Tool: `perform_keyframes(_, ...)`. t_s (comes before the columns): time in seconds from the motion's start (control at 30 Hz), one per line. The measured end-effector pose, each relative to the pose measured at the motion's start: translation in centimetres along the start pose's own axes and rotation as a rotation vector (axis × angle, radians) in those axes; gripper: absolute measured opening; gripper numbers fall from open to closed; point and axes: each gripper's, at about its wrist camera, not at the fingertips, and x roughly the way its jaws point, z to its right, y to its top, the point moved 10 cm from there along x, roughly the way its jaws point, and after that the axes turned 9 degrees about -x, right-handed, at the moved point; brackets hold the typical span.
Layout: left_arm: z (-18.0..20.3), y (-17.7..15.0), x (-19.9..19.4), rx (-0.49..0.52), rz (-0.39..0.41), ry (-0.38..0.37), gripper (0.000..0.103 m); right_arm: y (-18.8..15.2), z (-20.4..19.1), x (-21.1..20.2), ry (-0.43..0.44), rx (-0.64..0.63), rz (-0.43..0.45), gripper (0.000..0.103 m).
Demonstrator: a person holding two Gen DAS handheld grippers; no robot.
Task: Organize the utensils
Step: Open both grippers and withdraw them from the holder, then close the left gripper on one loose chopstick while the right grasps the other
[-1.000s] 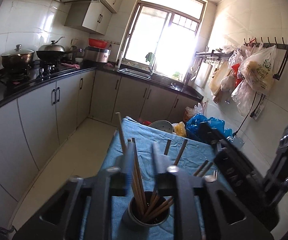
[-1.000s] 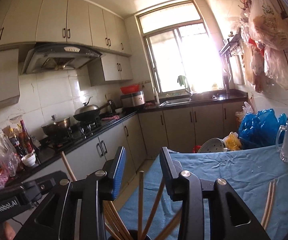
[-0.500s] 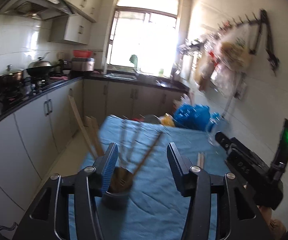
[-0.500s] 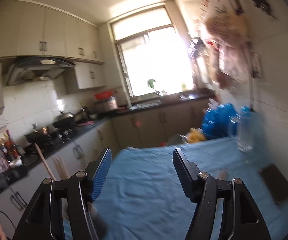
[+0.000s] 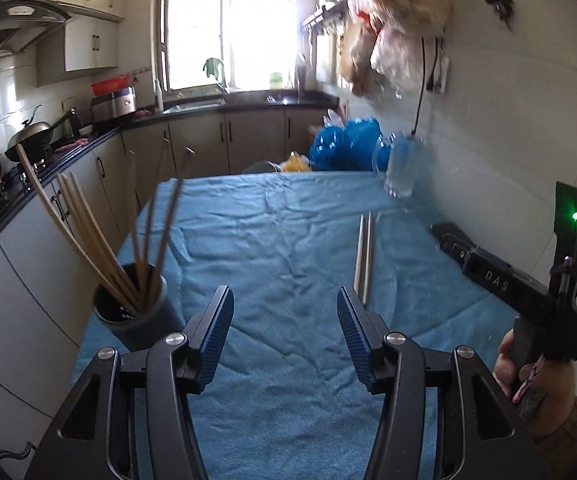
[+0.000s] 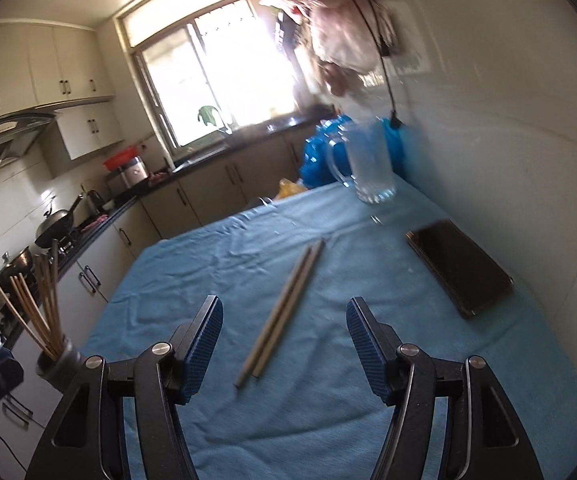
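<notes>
The left gripper (image 5: 284, 332), black with blue ribbed pads, has its jaws partly apart with nothing between them, only cloth below. The right gripper (image 6: 284, 344) is the same kind. Its jaws stand a bit wider and hold nothing too. A hand (image 5: 528, 376) grips its handle at the right side of the left wrist view.

Both hang over a table covered with a wrinkly blue cloth (image 6: 328, 408).

The task's thing, a pair of long thin grey-brown chopsticks (image 6: 280, 312), lies flat near the middle of the table. The two sticks lie side by side, touching or nearly so. Their near ends sit just in front of the right gripper, a little to the left of the middle of its gap.

The chopsticks look light, stiff and smooth. I think they could roll or slip apart on the soft cloth. A good place to hold them is around the middle, with both sticks pinched together across their width, so they stay level and do not tip.

At the near left corner of the table stands a dark round holder full of wooden chopsticks (image 5: 136, 312). They lean out like a fan.

Near the right edge lies a flat black phone (image 6: 460, 268). At the far right corner stands a clear glass jug with a handle (image 6: 368, 168).
</notes>
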Motion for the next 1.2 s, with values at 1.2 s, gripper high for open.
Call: perform_keyframes(1.2,7.9,-3.9,21.0,0.009,-0.350,-0.193,0.026,-4.8,4.0,5.5,0.118,0.113,-0.086,0.070)
